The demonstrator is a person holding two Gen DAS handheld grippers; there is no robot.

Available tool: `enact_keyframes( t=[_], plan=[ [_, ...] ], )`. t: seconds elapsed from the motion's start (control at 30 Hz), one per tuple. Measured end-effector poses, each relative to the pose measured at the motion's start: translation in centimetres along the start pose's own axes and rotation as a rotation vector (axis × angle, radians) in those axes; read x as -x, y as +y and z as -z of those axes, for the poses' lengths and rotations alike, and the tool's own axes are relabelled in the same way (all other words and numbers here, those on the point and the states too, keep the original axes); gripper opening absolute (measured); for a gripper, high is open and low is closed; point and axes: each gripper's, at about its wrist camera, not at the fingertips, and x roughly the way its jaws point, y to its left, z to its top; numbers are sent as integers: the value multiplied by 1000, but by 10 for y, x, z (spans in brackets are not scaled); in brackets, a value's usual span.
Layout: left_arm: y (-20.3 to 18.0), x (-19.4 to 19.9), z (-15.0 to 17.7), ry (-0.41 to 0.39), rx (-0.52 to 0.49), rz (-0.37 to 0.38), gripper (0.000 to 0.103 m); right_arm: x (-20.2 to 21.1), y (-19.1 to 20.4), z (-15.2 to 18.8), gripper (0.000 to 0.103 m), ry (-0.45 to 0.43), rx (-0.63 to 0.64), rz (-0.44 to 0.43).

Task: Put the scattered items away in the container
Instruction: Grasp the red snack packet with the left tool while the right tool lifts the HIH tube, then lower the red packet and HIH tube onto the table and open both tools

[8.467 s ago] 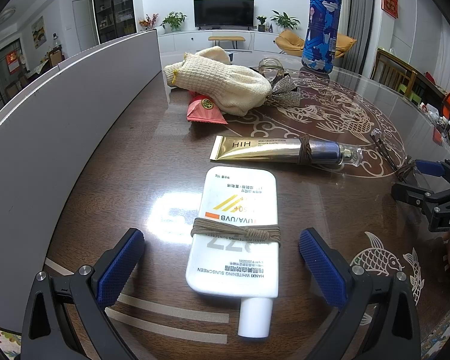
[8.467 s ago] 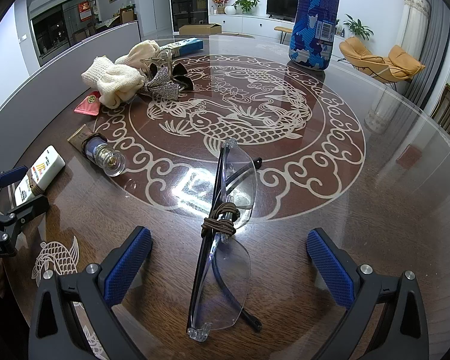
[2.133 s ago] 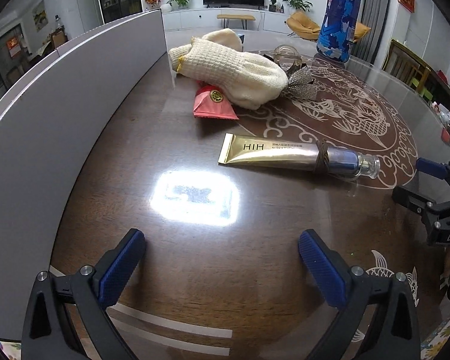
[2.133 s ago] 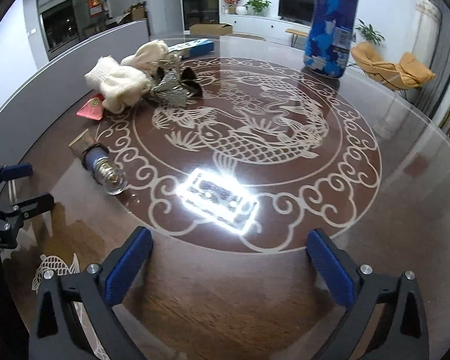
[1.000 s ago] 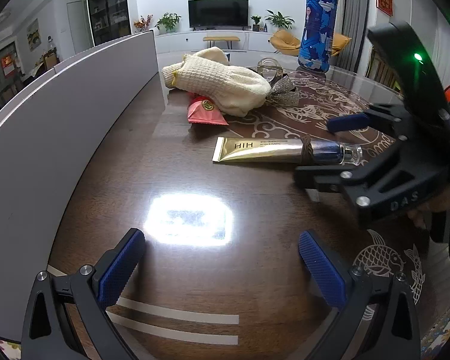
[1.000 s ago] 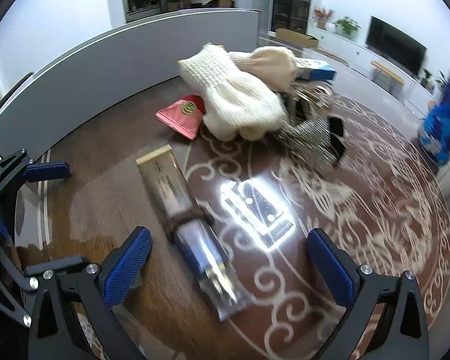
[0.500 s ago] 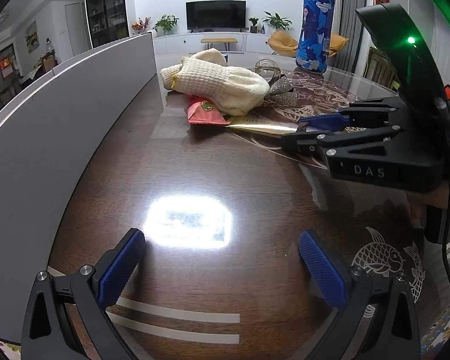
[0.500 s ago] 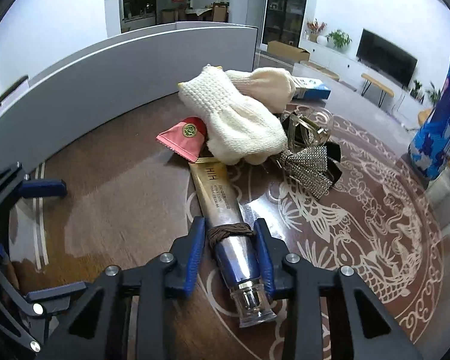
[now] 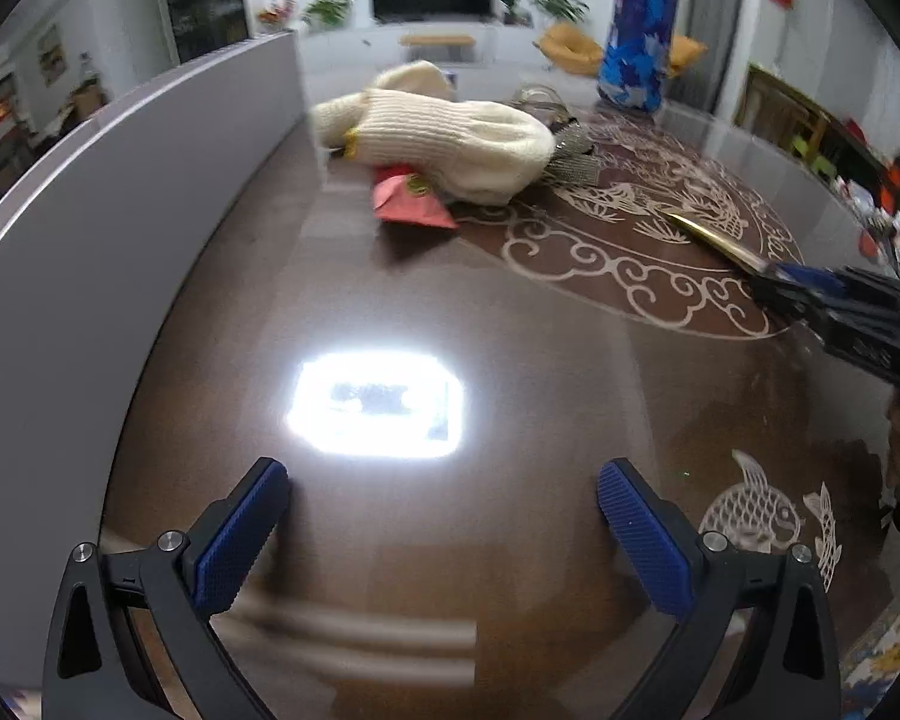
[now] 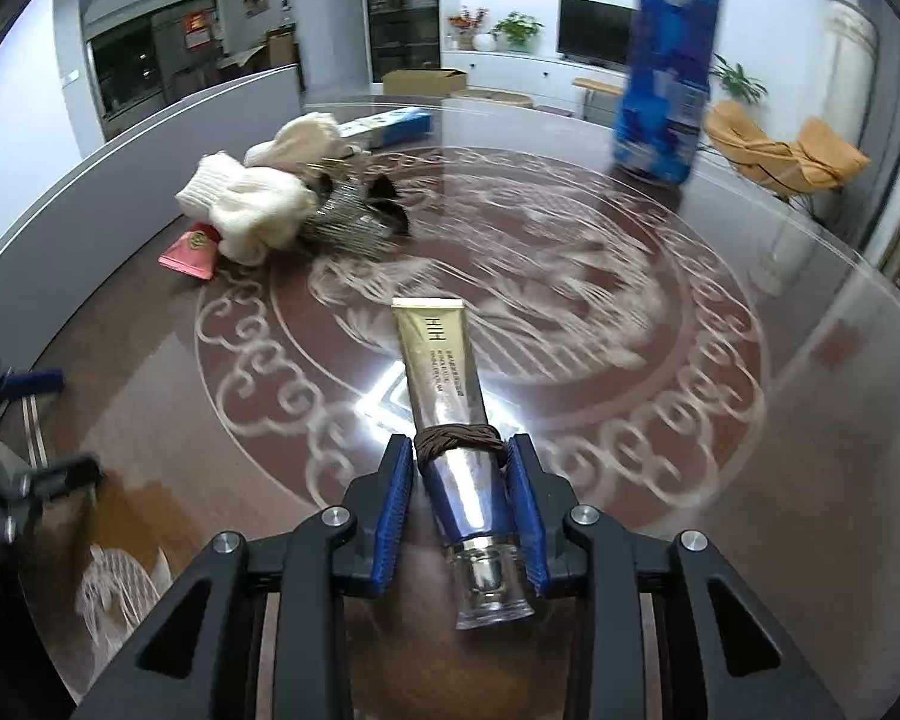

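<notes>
- Right gripper [image 10: 459, 501] — blue pads clamped on a gold tube [image 10: 444, 396], lower centre, brown cord wound round its waist, clear cap toward the camera.
- Left gripper [image 9: 444, 531] — jaws apart over bare table [image 9: 390, 276], bottom of frame.
- White gloves [image 9: 450, 141] lie upper centre.

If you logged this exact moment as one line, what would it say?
right gripper: shut on gold tube, lifted | left gripper: open, empty | table: cream gloves, pink pouch
</notes>
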Motion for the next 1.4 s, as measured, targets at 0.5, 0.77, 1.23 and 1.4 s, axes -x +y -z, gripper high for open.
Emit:
enact_keyframes(
  t=[0.5,0.77,1.23,1.4],
  plan=[
    [26,-65,-103,-46,19,-14,90,5,2,3,35,-4,12,-5],
    [23,-48,-95,-67,6,-18,35,6,2,3,35,-5,14,-8],
    [-13,21,19,-63,-25,45,37,6,2,4,36,-5,21,-15],
    [-12,14,17,-47,-8,-1,88,9,11,8,38,-6,55,-88]
  ],
)
